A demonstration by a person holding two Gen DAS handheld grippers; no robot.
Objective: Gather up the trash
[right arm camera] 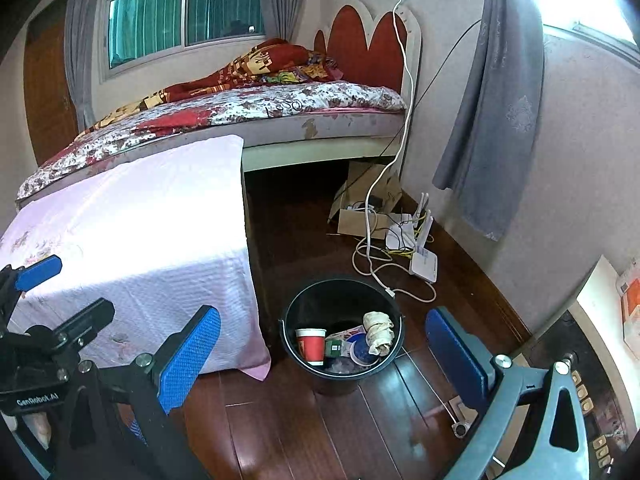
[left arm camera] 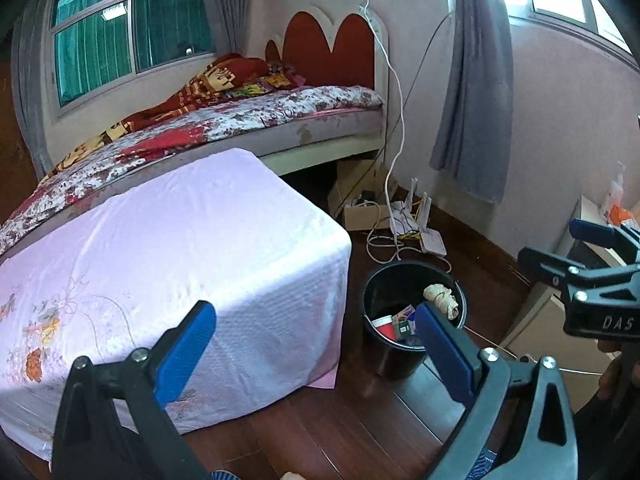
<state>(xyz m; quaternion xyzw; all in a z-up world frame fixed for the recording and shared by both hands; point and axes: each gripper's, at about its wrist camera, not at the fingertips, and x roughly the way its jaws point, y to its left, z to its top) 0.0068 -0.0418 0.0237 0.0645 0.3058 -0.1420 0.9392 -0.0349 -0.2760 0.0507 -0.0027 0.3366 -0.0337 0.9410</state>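
Observation:
A black bin [right arm camera: 336, 300] stands on the dark wood floor beside the cloth-covered table. Inside it lie a red paper cup [right arm camera: 311, 345], a crumpled paper wad [right arm camera: 378, 332], a green packet and a blue lid. My right gripper [right arm camera: 322, 354] hangs open above the bin with nothing between its blue pads. In the left wrist view the bin [left arm camera: 392, 288] sits just beyond my left gripper [left arm camera: 316, 340], which is also open and empty, with the wad [left arm camera: 440, 298] showing past its right finger. The right gripper [left arm camera: 568, 246] appears at that view's right edge.
A table under a pink cloth [right arm camera: 140, 216] fills the left. Behind it is a bed [right arm camera: 248, 112] with a red headboard. A cardboard box [right arm camera: 360, 216], white routers [right arm camera: 424, 260] and loose cables lie on the floor by the wall. A white cabinet [right arm camera: 600, 300] stands at right.

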